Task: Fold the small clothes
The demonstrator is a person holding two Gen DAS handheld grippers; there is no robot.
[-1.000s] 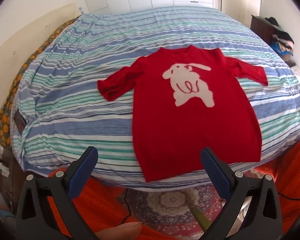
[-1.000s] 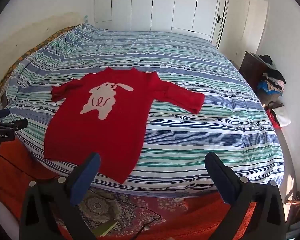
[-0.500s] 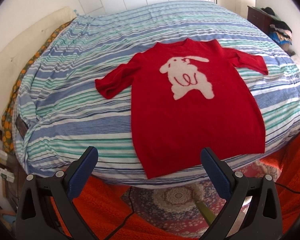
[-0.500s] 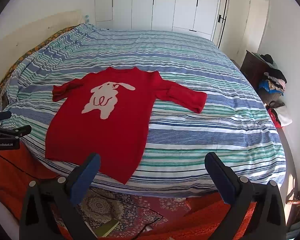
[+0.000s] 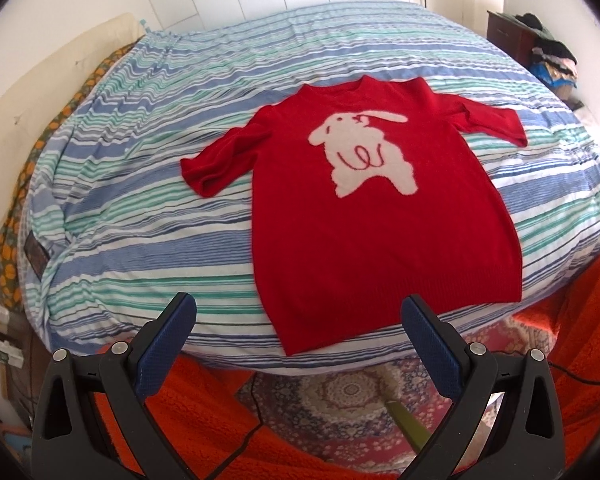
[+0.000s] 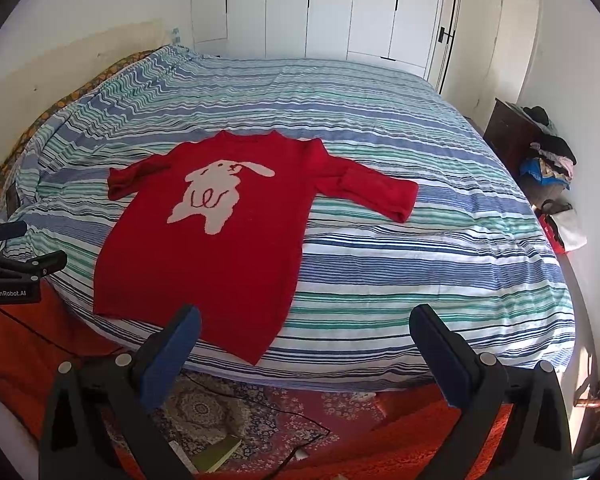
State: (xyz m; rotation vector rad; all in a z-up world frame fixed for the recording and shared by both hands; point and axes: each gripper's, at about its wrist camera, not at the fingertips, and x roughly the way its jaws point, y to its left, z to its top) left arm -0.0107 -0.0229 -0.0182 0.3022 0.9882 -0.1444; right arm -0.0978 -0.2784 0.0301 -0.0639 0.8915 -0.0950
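Red knit sweater (image 5: 380, 216) lies flat on the striped bed (image 5: 140, 216), soft, light and floppy. Best pinched at the hem corners, near six o'clock. Left gripper (image 5: 298, 316) and right gripper (image 6: 305, 326) hang with jaws wide apart, holding nothing.

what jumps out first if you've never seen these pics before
The red sweater with a white bunny on its chest, spread flat with both sleeves out near the foot edge of the striped bed. Then the open left gripper and right gripper, both hovering short of the hem, holding nothing.
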